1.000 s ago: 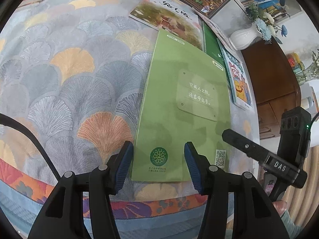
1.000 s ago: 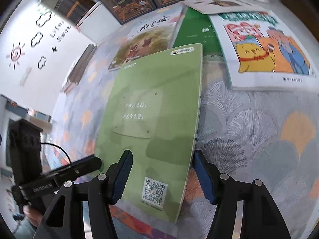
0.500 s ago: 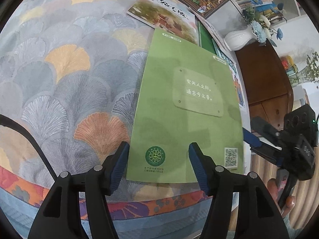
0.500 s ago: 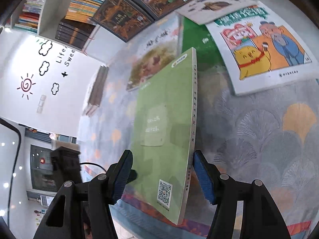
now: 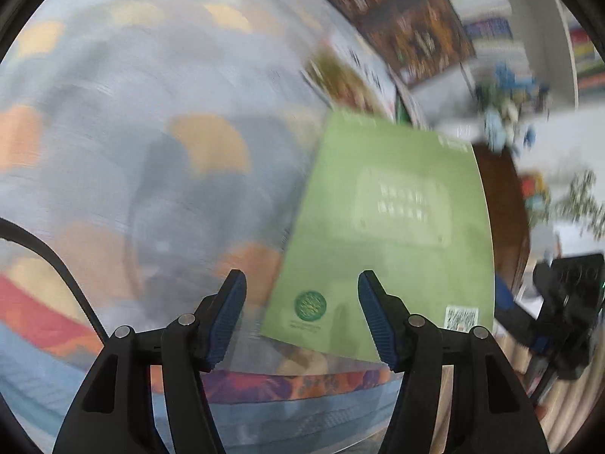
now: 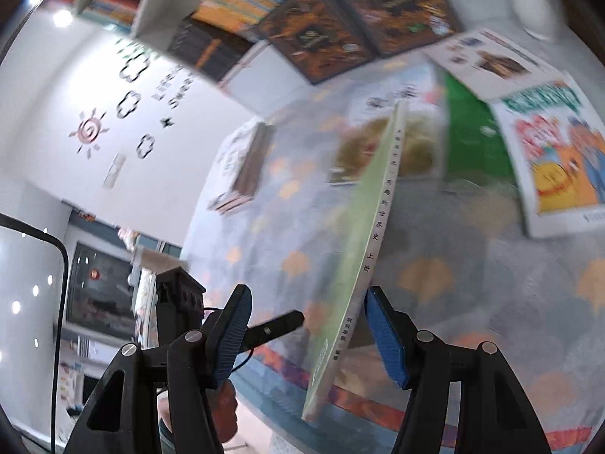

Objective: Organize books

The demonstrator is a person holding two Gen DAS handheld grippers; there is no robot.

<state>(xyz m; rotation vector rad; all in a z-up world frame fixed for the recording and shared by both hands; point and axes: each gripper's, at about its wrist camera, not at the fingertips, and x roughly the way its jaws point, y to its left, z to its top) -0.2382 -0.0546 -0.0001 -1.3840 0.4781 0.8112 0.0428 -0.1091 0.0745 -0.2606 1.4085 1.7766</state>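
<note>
step: green book [image 6: 372, 223] getting tipped up on edge off the patterned tablecloth [image 5: 124, 174]
right gripper [image 6: 308, 336]: spread, book's spine against one pad, not pinched
left gripper [image 5: 300, 317]: spread, empty, beside the book
next: probably needs a proper pinch before carrying it to the book stack [image 6: 245, 170]

Fan-patterned tablecloth strewn with books

The grey tablecloth [image 6: 435, 265] with orange fan shapes carries a cartoon picture book [image 6: 556, 159], a dark green book [image 6: 472, 140], a landscape-cover book [image 6: 378, 143], two brown ornate books [image 6: 355, 26] and a small stack [image 6: 245, 170].
</note>
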